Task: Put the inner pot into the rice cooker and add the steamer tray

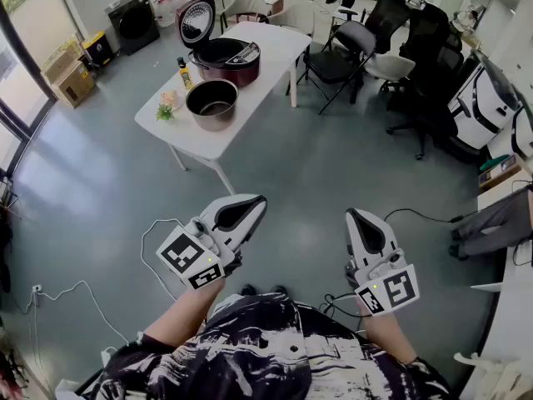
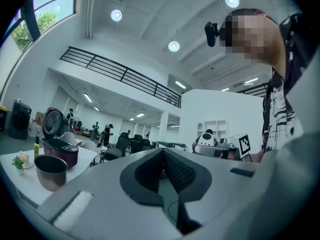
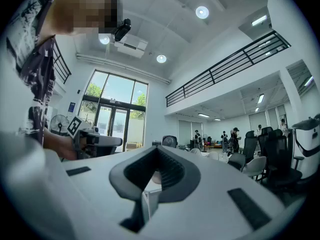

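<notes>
Far ahead stands a white table (image 1: 266, 44). On it the dark red rice cooker (image 1: 229, 61) has its lid (image 1: 197, 22) raised, and the metal inner pot (image 1: 212, 102) sits in front of it, apart from it. I cannot make out a steamer tray. Both grippers are held close to the person's body, far from the table, and both are empty. The left gripper (image 1: 260, 200) is shut, and so is the right gripper (image 1: 350, 215). The left gripper view shows the pot (image 2: 50, 171) and cooker (image 2: 61, 148) small at the far left, beyond the left gripper (image 2: 162, 153). The right gripper (image 3: 156, 151) faces away from the table.
A yellow-capped bottle (image 1: 184, 73) and a small flower piece (image 1: 166, 105) stand on the table by the pot. Black office chairs (image 1: 350, 44) crowd its right side. Cardboard boxes (image 1: 73, 82) sit at the left and cables (image 1: 75, 294) trail over the grey floor.
</notes>
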Motion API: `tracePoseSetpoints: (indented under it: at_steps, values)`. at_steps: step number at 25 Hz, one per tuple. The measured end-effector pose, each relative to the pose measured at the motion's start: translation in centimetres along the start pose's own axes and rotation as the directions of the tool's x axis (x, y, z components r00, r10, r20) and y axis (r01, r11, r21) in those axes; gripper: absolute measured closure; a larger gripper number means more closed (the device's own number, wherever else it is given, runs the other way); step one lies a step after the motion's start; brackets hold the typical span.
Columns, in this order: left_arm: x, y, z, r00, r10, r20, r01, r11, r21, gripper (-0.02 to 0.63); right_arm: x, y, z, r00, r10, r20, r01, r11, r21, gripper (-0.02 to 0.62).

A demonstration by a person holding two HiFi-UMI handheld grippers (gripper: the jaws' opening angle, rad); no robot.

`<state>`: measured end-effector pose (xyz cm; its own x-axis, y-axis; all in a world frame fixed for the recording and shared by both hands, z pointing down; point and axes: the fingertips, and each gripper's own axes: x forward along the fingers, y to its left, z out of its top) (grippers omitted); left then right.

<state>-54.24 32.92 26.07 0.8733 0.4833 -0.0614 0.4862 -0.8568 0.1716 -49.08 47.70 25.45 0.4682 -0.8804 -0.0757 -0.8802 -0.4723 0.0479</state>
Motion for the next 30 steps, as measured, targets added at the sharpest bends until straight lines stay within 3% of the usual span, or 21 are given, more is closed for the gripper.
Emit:
tracePoseSetpoints:
  at_steps: [16,20,21,22,24,30]
  values:
    - [-0.2,-0.1,-0.1,1.0,-0.001,-0.003,0.001,1.0,-0.004,0.601,-0.1,0.3,0.0,1.0,0.015,-0.009,-0.015,1.0,-0.003,0.598]
    - [-0.3,-0.3,0.0,1.0,-0.003,-0.004,0.003,1.0,-0.005,0.601,0.0,0.5,0.7,0.997,0.044,0.057,-0.048,0.997,0.064,0.598]
    - [-0.3,-0.3,0.0,1.0,-0.003,-0.003,0.003,1.0,-0.005,0.601,0.2,0.4,0.9,0.996,0.048,0.076,-0.056,0.993,0.102,0.446]
    - [-0.3,-0.3,0.0,1.0,-0.002,-0.002,0.002,1.0,-0.005,0.601,0.5,0.3,0.9,0.995,0.044,0.087,-0.055,0.99,0.129,0.093]
    - [-0.3,-0.2,0.0,1.0,0.0,-0.001,0.0,1.0,-0.007,0.601,1.0,0.2,0.8,0.995,0.036,0.092,-0.048,0.991,0.125,0.041]
    - [-0.3,-0.4,-0.1,1.0,0.002,-0.003,-0.002,1.0,-0.011,0.601,0.9,0.5,0.4,0.996,0.05,0.072,-0.057,0.992,0.109,0.041]
